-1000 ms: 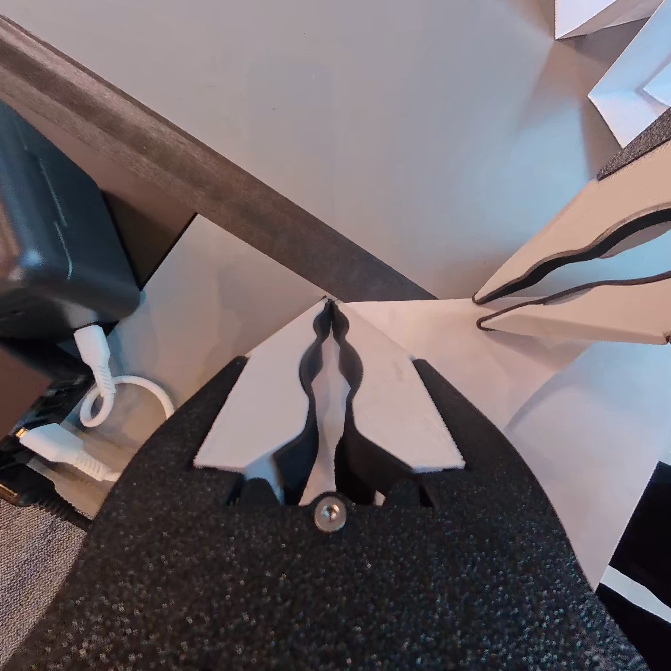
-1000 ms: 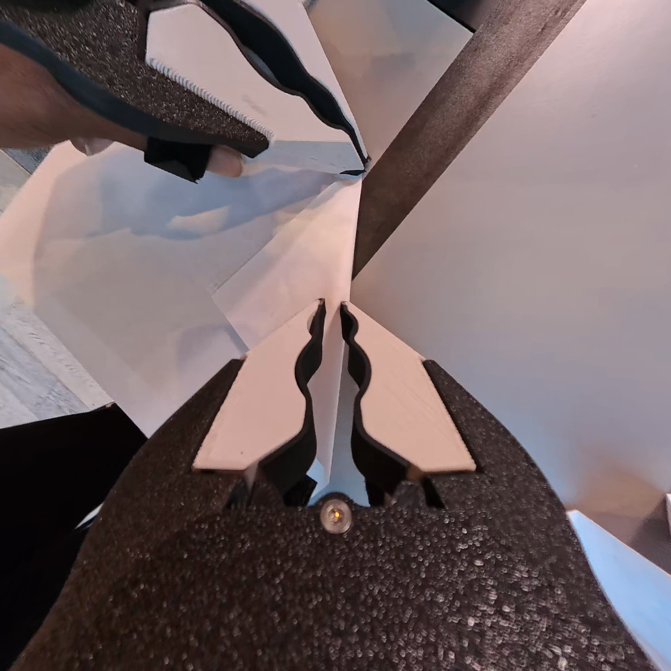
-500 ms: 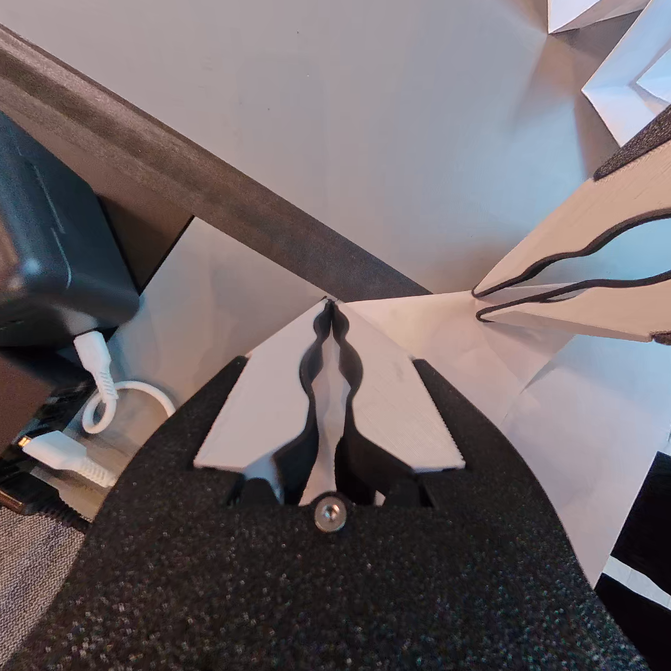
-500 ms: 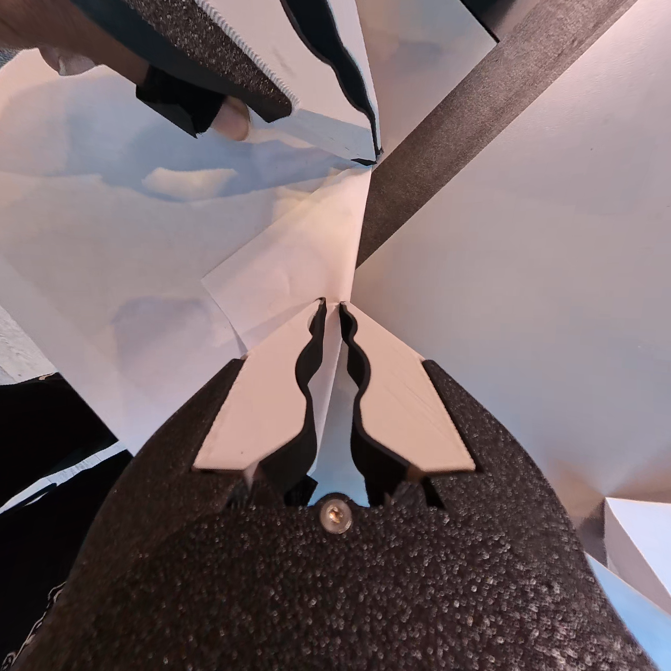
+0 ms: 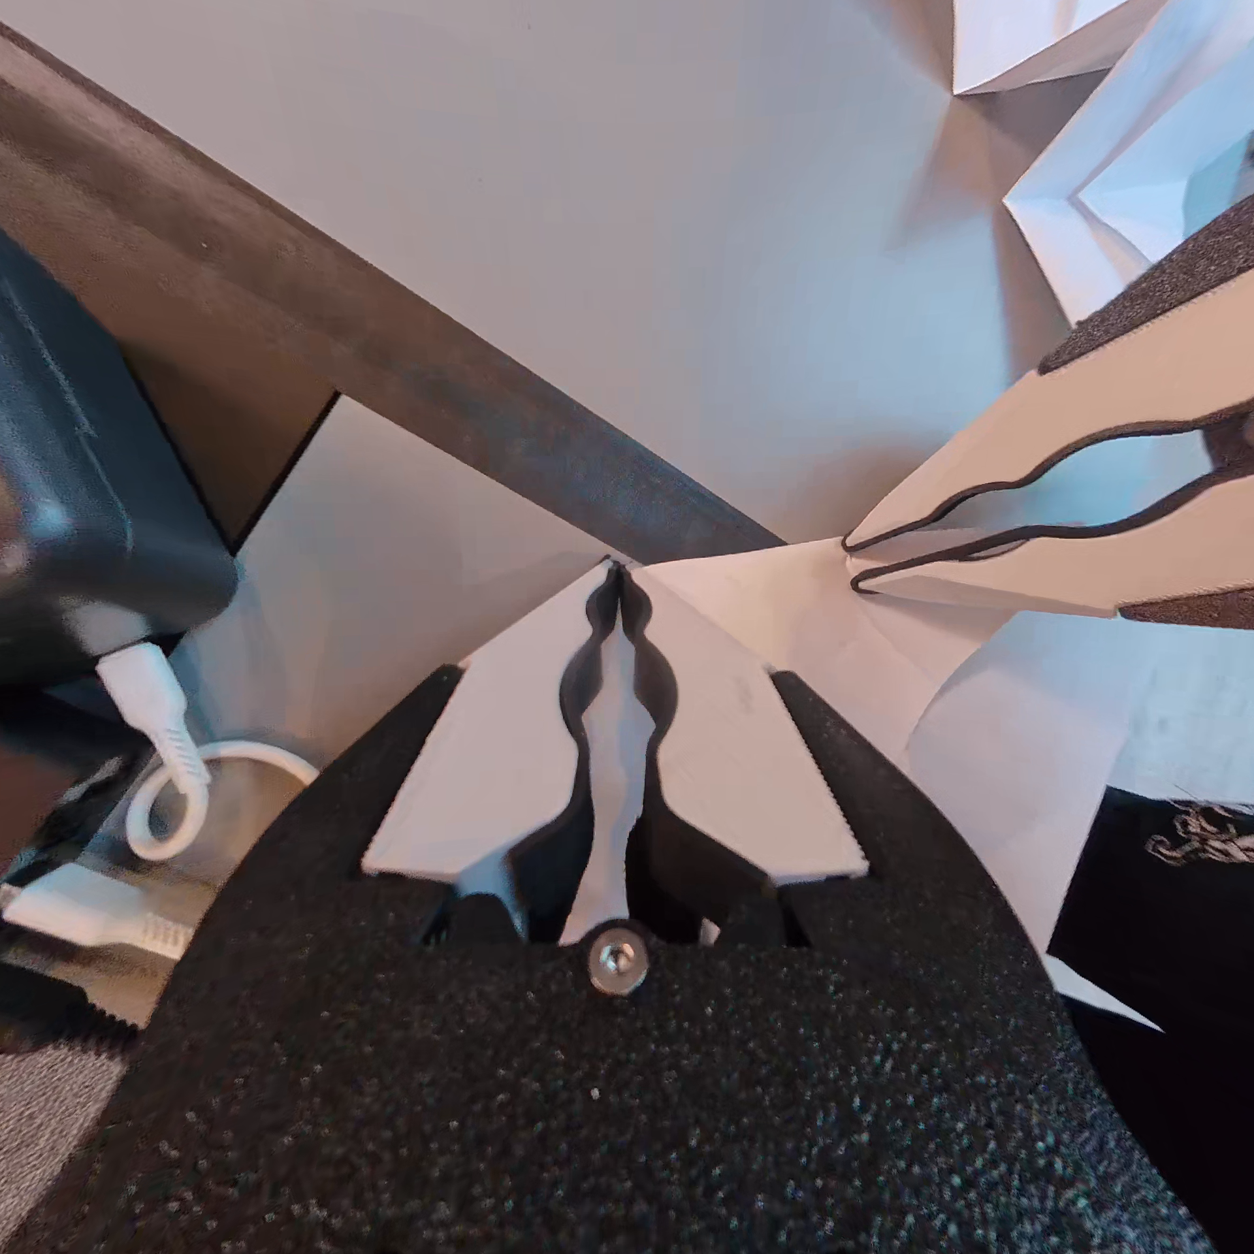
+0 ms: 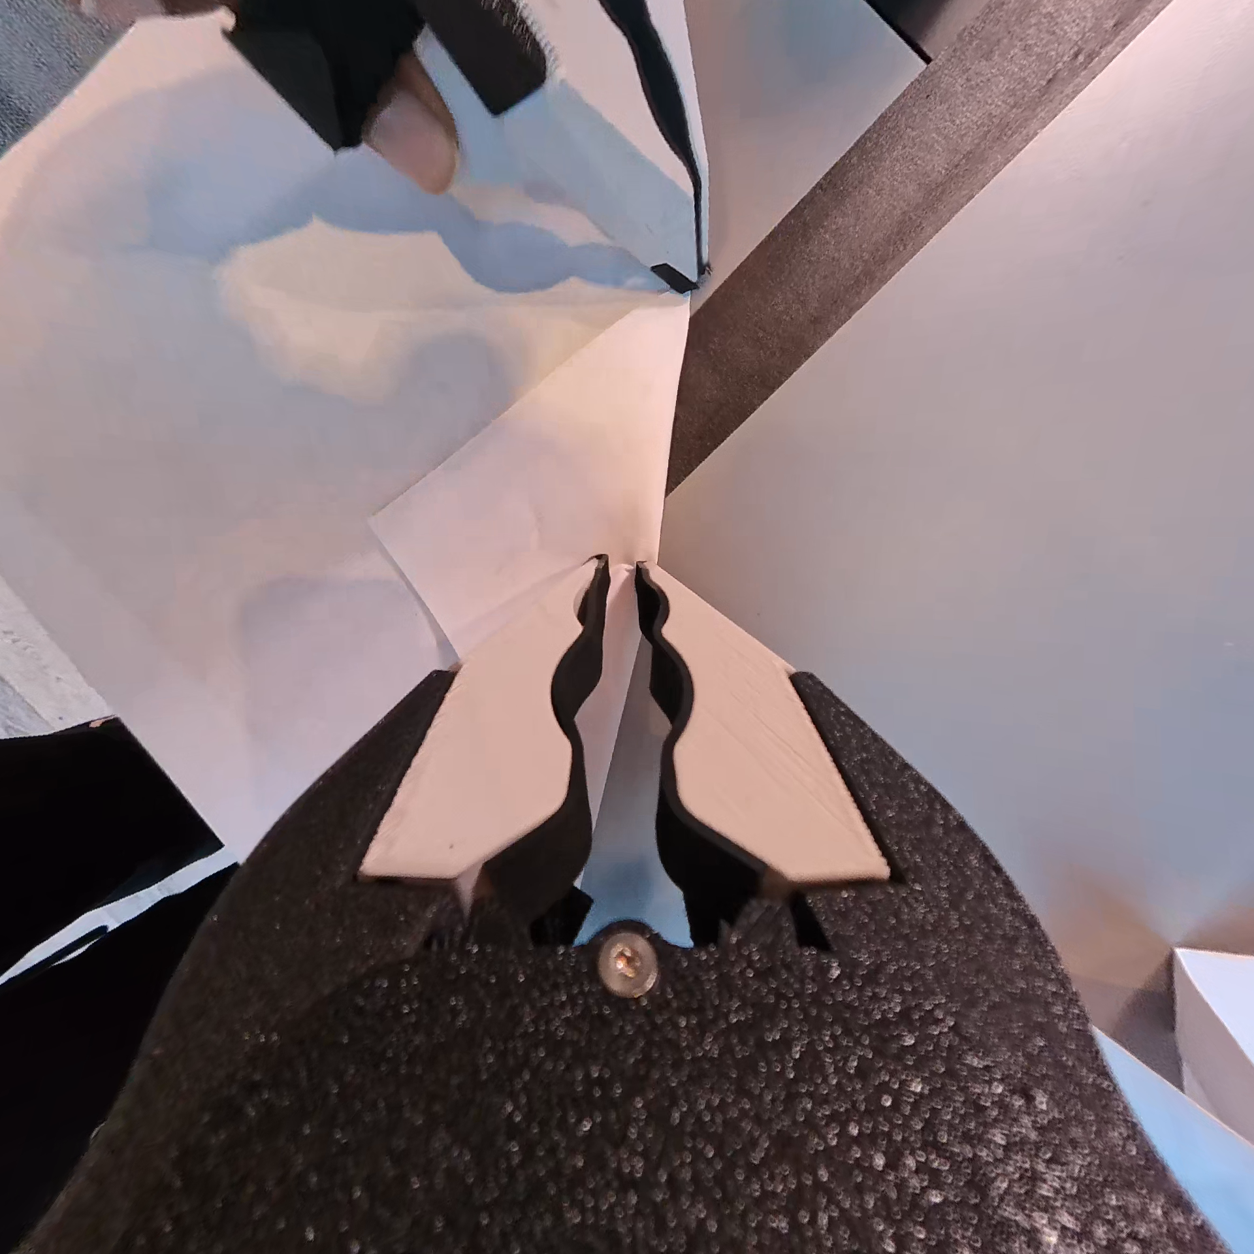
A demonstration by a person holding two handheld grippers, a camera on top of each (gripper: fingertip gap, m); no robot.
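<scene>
White paper [image 5: 780, 611] spans both sets of jaws. Left gripper [image 5: 616, 570]: jaws fully closed, pinching the sheet's edge at the tips. Right gripper [image 6: 617, 564]: jaws nearly closed, thin gap at the tips w/ a fold of the sheet running between them; looks pinched. Vs a sec ago the two grippers have drawn apart: in right wrist view the left one sits higher and farther ahead of the jaws, so a longer, tauter strip of paper runs between them. Beyond the jaws lie the pale bench [image 5: 678, 271] and its dark edge band [image 5: 407, 380]. Left of the left jaws: black box [image 5: 81, 509] w/ white cable [image 5: 163, 733]. Only writing is a white print on a black item [image 5: 1187, 882] right of them, mostly cut off
</scene>
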